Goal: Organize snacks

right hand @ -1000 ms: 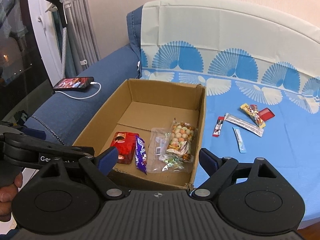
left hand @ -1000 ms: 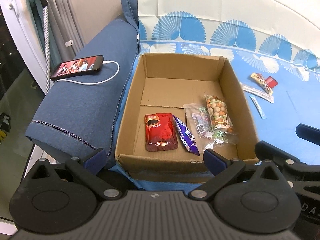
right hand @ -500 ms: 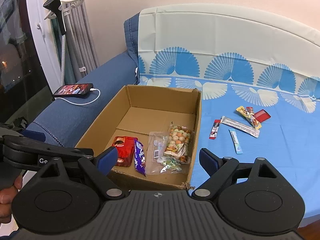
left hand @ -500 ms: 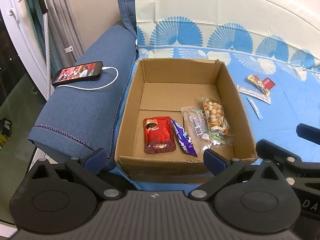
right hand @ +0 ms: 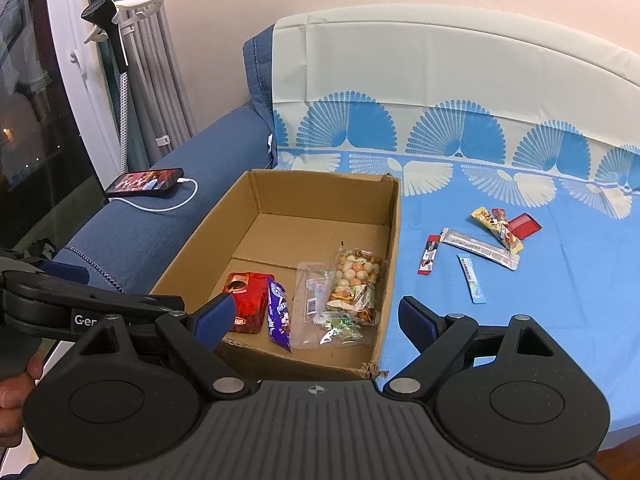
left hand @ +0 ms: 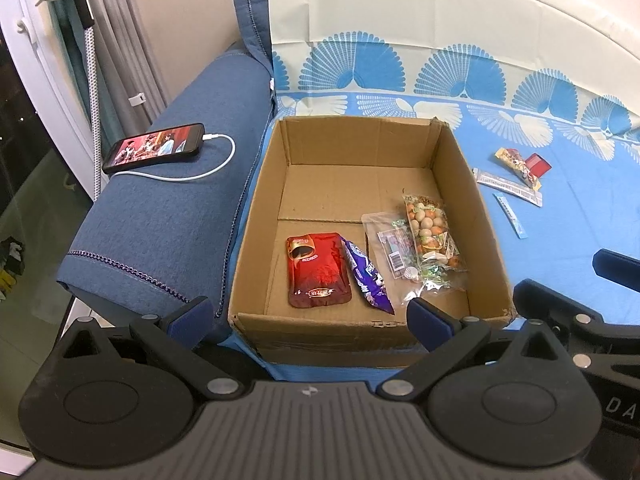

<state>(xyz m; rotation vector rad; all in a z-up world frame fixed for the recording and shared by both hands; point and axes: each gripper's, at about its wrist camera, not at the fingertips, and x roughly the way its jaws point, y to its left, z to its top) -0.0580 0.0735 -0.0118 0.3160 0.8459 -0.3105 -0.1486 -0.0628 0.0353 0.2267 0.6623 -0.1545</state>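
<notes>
An open cardboard box (left hand: 260,216) (right hand: 394,260) sits on the blue bed sheet. On its floor lie a red pouch (left hand: 318,268) (right hand: 246,300), a purple packet (left hand: 366,276), a clear bag (left hand: 390,244) and a bag of coated nuts (left hand: 430,232) (right hand: 354,284). To the right on the sheet lie a red-black stick (right hand: 428,254), a silver bar (right hand: 480,248), a yellow wrapper (right hand: 496,228), a red packet (right hand: 524,226) and a blue stick (right hand: 472,278). My left gripper (left hand: 308,316) hangs open and empty before the box's near wall. My right gripper (right hand: 316,320) is open and empty at the near right corner.
A phone (left hand: 154,148) on a white cable lies on the blue sofa arm (left hand: 160,216) left of the box. A garment steamer (right hand: 106,16) and curtains stand by the window at far left. A person's hand (right hand: 12,392) holds the left gripper's handle.
</notes>
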